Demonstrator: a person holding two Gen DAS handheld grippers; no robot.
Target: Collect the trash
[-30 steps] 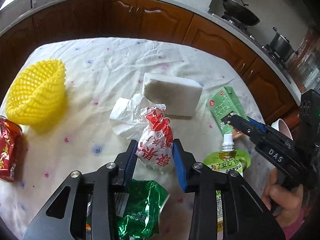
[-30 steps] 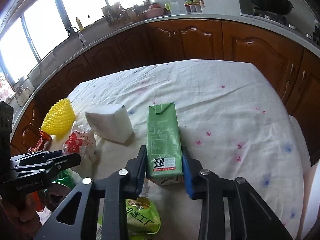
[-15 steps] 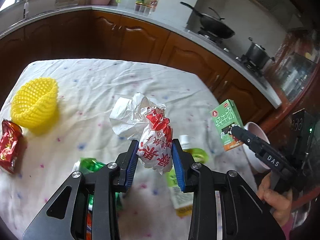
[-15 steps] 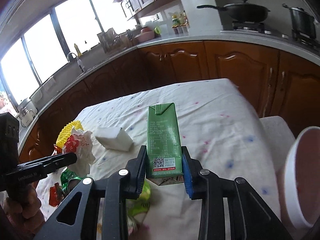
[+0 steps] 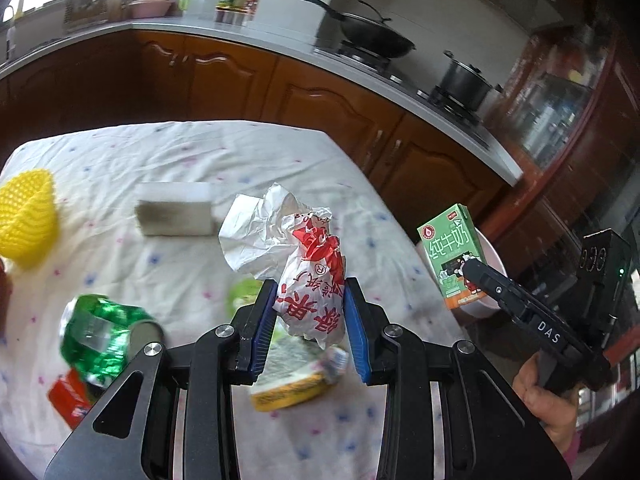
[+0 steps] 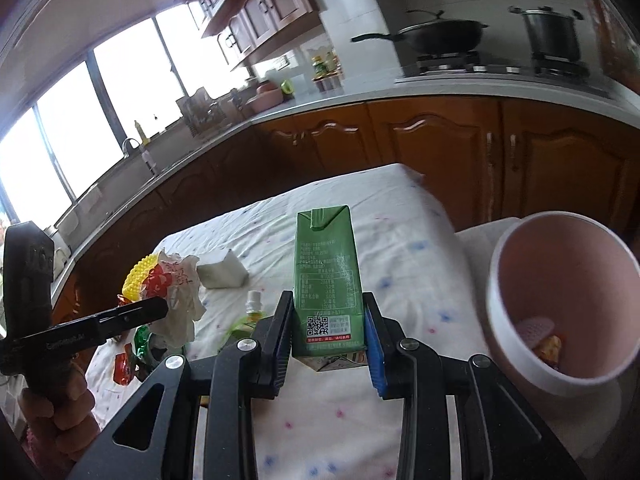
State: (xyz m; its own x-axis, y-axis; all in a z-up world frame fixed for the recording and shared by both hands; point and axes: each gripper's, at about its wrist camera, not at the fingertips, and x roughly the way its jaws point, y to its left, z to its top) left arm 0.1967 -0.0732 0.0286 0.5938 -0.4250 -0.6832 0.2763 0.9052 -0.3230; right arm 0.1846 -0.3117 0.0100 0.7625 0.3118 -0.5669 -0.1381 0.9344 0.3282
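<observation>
Above table (image 6: 400, 216) — carton (image 6: 326, 276) (upright), wrapper (image 5: 308, 276)

We are looking past the tongs at brown wooden cabinets (image 6: 440, 148) running under a pale countertop (image 5: 280, 46). Daylight is pouring through wide windows (image 6: 80, 120) far left of the tongs. A wok (image 5: 372, 38) and pot (image 5: 466, 80) are sitting on the stove beyond, upper cupboards (image 6: 260, 4) hanging above.

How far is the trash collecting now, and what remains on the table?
Done: some scraps lie in the pink bin. In hand: left gripper clamps a crumpled wrapper; right gripper clamps a green carton. Left: yellow net, white block, green wrapper.
</observation>
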